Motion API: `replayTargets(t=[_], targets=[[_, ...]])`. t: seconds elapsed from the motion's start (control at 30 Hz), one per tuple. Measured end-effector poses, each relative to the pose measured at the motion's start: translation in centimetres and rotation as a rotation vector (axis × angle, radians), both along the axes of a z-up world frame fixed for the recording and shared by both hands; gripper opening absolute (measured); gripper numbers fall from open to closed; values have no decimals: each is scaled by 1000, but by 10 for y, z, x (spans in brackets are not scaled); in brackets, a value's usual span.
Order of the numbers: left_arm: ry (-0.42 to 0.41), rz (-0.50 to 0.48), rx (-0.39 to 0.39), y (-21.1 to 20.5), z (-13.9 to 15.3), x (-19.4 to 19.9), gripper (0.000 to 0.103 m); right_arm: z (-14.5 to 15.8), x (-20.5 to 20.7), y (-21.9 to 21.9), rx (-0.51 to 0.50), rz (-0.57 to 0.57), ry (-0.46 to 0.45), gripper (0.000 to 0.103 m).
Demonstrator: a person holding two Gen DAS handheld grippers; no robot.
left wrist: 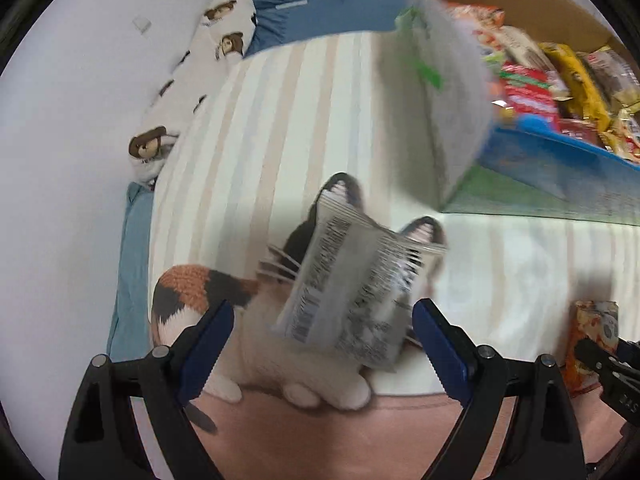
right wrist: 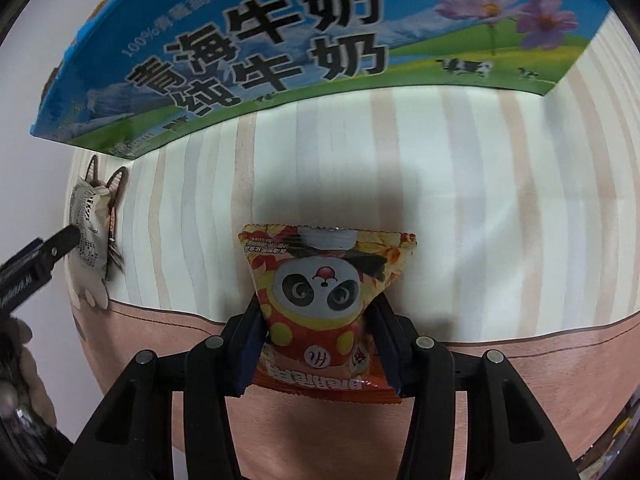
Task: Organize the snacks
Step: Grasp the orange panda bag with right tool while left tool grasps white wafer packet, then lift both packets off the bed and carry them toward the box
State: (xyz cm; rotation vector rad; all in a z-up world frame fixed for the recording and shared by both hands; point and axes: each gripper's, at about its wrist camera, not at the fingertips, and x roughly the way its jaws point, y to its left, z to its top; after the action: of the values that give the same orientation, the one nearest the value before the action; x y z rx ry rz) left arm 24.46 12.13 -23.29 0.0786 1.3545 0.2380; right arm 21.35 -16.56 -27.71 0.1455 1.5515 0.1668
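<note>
Right gripper point(right wrist: 318, 344) clamps the panda snack packet point(right wrist: 326, 300); left gripper point(left wrist: 324, 348) gapes wide around a silver packet point(left wrist: 352, 292).

silver packet point(left wrist: 352, 300): motion-blurred, print unreadable
milk carton point(right wrist: 280, 52): top cut off by frame
panda snack bag point(left wrist: 592, 344): partly hidden behind right gripper point(left wrist: 612, 364)

Striped cat-print blanket point(left wrist: 280, 120) (bear-print pillow point(left wrist: 208, 52) beside)
</note>
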Motion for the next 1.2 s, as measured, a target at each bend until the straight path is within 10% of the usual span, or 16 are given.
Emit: replayTargets(t=[0.43, 0.53, 1.2], targets=[[122, -58, -190, 17, -35, 29, 91, -8, 16, 21, 6, -44, 46, 57], [112, -64, -187, 12, -37, 28, 72, -8, 15, 23, -5, -26, 33, 57], [79, 7, -328, -80, -37, -85, 66, -9, -54, 26, -78, 129, 15, 55]])
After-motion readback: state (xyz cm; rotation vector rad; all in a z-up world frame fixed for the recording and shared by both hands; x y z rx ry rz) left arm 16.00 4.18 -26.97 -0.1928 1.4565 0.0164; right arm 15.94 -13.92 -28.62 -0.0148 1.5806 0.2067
